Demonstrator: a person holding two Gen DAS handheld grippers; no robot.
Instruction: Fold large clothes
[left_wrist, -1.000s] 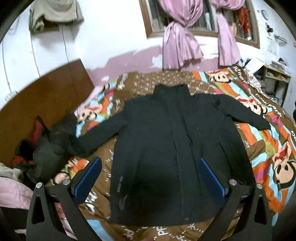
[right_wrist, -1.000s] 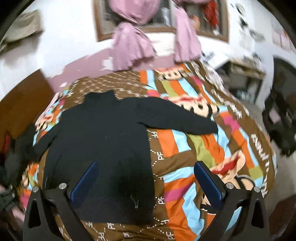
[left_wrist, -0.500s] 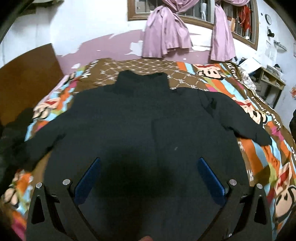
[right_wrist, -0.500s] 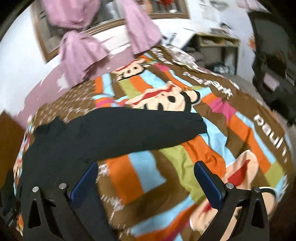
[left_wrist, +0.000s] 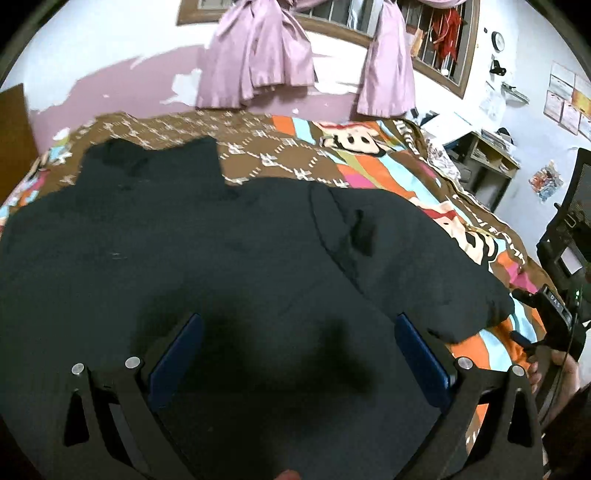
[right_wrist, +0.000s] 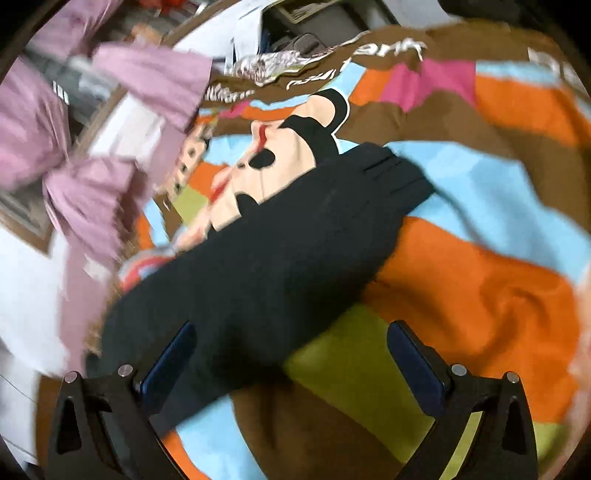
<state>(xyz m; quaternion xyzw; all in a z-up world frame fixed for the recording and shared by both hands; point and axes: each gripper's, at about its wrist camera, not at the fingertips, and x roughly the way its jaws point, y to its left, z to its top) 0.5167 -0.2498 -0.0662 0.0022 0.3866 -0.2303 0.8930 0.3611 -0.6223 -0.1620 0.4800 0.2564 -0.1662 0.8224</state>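
A large black jacket (left_wrist: 229, 258) lies spread flat on the bed, collar toward the far wall. My left gripper (left_wrist: 295, 354) is open and empty, low over the jacket's body near its right shoulder. The jacket's right sleeve (right_wrist: 280, 251) stretches across the bedspread, cuff (right_wrist: 395, 177) at the far end. My right gripper (right_wrist: 291, 362) is open and empty, just above the middle of that sleeve, with its left finger over the fabric. It also shows at the right edge of the left wrist view (left_wrist: 554, 317).
The bed has a bright cartoon bedspread (right_wrist: 480, 288) in orange, blue and brown. Pink curtains (left_wrist: 258, 55) hang at a barred window on the far wall. A shelf (left_wrist: 487, 158) and a black chair (left_wrist: 569, 229) stand to the right of the bed.
Both grippers have dropped closer to the bed. The left has moved right over the jacket's body. The right has swung right and down over the right sleeve.
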